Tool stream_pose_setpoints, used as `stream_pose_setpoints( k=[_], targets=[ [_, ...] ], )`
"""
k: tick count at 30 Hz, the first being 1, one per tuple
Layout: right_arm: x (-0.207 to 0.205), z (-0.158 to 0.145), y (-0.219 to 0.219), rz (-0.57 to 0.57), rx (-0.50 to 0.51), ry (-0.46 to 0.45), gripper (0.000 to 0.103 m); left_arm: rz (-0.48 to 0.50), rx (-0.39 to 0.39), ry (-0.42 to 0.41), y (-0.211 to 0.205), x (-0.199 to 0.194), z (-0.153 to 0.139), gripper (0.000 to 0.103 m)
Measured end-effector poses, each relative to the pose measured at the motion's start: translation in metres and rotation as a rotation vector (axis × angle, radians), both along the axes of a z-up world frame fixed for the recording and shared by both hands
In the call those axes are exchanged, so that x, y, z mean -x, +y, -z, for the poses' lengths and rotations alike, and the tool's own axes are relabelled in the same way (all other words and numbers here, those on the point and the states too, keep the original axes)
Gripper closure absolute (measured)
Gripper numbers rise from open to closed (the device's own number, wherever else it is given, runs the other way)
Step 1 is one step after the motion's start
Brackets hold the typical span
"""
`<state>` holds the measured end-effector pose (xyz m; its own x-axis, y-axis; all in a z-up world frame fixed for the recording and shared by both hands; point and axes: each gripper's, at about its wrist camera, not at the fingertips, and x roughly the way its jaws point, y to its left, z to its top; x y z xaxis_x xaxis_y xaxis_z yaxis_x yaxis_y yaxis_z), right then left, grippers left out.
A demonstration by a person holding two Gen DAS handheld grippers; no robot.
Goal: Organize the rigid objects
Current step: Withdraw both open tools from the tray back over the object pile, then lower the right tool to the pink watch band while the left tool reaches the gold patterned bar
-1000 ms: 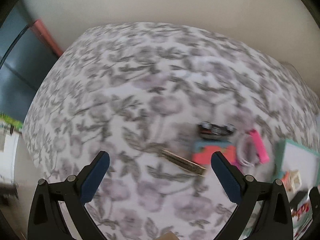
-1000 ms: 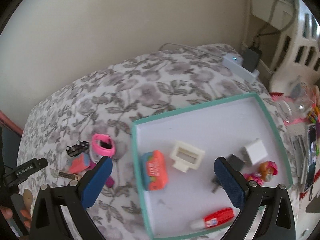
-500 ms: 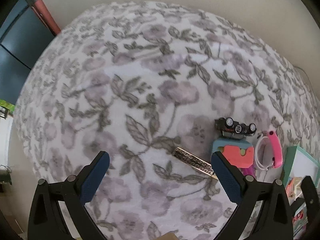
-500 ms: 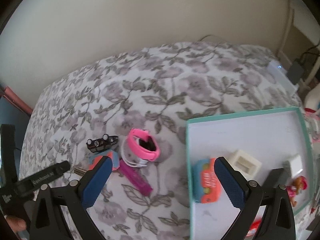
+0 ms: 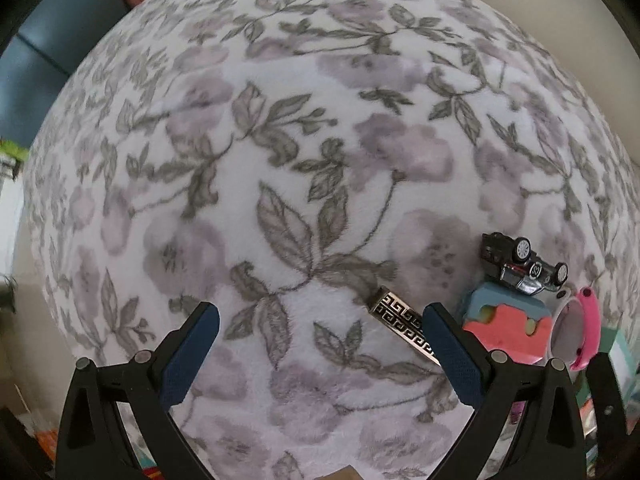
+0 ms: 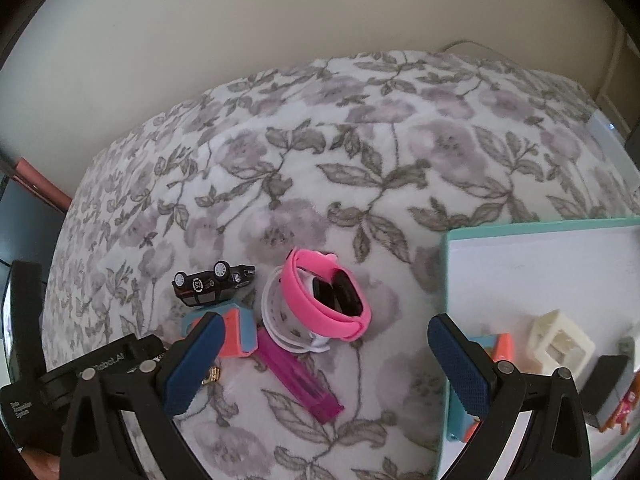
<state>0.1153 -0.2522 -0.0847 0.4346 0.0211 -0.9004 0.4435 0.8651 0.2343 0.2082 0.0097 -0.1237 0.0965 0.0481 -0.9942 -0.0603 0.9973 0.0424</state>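
Both claws open wide, nothing held. Left claw (image 5: pixel 320 344) hovers low over the flowered blanket (image 5: pixel 304 152); right claw (image 6: pixel 320 360) hangs above the loose pile. Pile on the blanket, left of the teal-rimmed tray (image 6: pixel 540 227): toy car (image 6: pixel 214 282) on its side, blue-and-coral block (image 6: pixel 236 336) just below it, pink watch band (image 6: pixel 324 294) over a white ring (image 6: pixel 276 312), magenta stick (image 6: pixel 298 376) running down-right. A gold patterned bar (image 5: pixel 404 322) lies on the blanket, long axis diagonal, upper-left to lower-right, its far end passing behind the left claw's right finger (image 5: pixel 452 356).

Key relation: the bar sits off to the right of the left claw's gap, not centred. Left claw is the nearer one to it; likely needs a shift right and a twist so the jaws close across the bar's short width. The watch band lies ahead of the right claw, roughly between its fingers. Tray already holds a few pieces, partly hidden.
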Motion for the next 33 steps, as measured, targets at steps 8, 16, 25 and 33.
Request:
stream_pose_setpoints(
  k=[8, 16, 25, 33],
  targets=[
    [-0.002, 0.011, -0.003, 0.01, -0.056, 0.009, 0.006, 0.011, 0.106, 0.065, -0.013, 0.01, 0.013, 0.002],
    [0.0, 0.011, -0.004, 0.017, -0.07, 0.001, 0.006, 0.013, 0.107, 0.058, -0.015, 0.019, 0.019, 0.005],
    [0.003, 0.012, -0.009, 0.036, -0.091, -0.001, 0.006, 0.101, 0.038, 0.075, -0.046, 0.032, 0.03, 0.011],
    [0.003, 0.013, -0.009, 0.039, -0.109, -0.007, 0.006, 0.138, -0.001, 0.062, -0.055, 0.04, 0.031, 0.02]
  ],
)
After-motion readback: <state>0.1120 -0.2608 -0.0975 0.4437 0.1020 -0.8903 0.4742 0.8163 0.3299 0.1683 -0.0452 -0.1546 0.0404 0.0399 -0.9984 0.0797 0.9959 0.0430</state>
